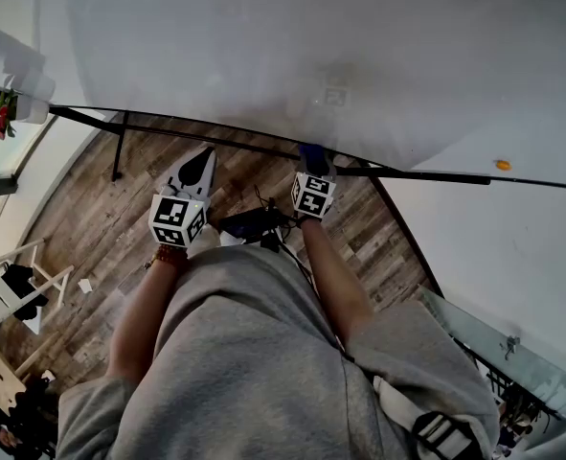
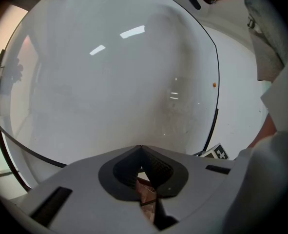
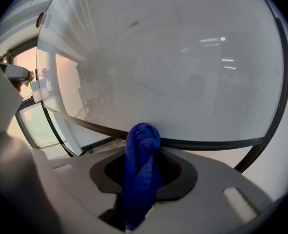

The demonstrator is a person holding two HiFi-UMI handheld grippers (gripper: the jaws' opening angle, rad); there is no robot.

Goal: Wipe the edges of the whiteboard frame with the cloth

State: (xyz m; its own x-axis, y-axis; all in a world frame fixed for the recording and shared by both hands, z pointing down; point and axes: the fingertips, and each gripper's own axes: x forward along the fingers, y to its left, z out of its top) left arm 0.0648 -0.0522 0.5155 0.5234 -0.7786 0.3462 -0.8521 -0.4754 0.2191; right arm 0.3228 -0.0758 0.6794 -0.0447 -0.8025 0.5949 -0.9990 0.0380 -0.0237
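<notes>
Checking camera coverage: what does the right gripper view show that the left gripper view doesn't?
Right gripper view only: blue cloth clamped in the right gripper, at the bottom frame edge. Left gripper view only: left gripper shut and empty, plus the right gripper's marker cube. Both: the whiteboard and its black frame.

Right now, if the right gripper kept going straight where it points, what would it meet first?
The whiteboard's black bottom frame edge: the blue cloth clamped in the right gripper overlaps it in view, though actual contact is unclear.
</notes>
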